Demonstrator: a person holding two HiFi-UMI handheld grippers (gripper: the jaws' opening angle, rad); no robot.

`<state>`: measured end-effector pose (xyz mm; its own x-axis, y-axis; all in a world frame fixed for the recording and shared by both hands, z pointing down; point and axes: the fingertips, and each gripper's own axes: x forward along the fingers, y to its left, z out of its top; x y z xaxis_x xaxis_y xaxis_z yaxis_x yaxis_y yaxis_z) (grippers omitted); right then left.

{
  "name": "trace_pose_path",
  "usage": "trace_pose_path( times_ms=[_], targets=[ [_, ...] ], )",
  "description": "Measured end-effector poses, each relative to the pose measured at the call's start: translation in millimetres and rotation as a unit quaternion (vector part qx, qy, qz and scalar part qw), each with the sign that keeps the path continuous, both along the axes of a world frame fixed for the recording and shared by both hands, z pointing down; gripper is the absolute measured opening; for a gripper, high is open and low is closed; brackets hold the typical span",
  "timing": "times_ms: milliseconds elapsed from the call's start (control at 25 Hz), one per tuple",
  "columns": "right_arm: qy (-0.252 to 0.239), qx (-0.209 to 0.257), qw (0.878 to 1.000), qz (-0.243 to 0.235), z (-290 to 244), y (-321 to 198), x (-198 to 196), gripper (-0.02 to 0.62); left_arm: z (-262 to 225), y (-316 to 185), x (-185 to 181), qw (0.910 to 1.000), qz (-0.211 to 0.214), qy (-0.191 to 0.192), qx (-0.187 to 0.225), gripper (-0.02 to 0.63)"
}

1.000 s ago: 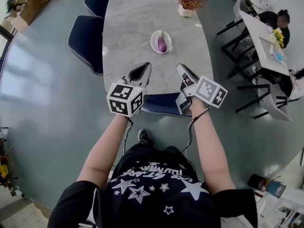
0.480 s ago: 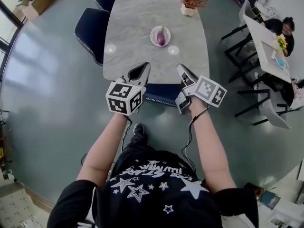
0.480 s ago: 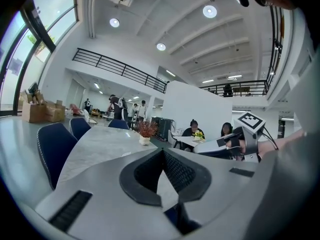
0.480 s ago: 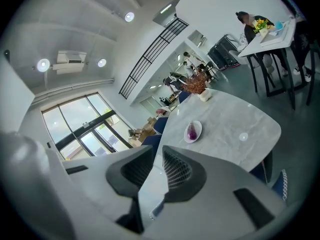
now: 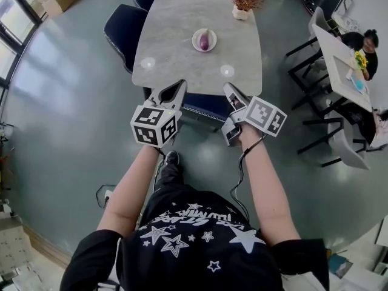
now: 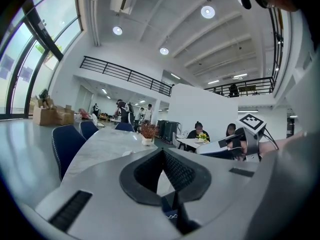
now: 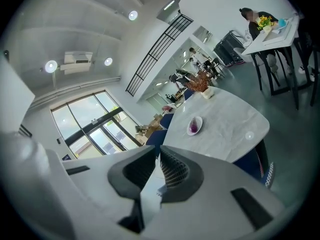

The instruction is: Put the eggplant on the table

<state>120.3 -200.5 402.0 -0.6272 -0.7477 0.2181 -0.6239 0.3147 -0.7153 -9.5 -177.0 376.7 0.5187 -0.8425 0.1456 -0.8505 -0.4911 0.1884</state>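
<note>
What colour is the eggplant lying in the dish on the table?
The eggplant is purple, best seen in the head view.

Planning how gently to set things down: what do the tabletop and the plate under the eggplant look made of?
Tabletop: likely stone or stone-look laminate, grey with veining, polished, as lamps mirror in it as bright spots. Plate: probably glazed ceramic, pale and smooth; too small to be sure.

Table ahead of you: grey marbled top, rounded corners, long axis running away from you. Two things sit directly on it. A white plate sits about mid-length, near the centre line. A small potted plant with dry reddish stems stands toward the far end, right of centre. They're well apart.
</note>
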Motion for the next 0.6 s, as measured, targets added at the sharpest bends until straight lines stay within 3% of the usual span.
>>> trace_pose_path(
  times_ms=[600],
  targets=[
    [0.000, 0.012, 0.999, -0.034, -5.7, 106.8, 28.0, 0.006, -2.3, 107.1, 34.8, 0.9997, -0.021, 0.006, 0.007, 0.008]
  ],
)
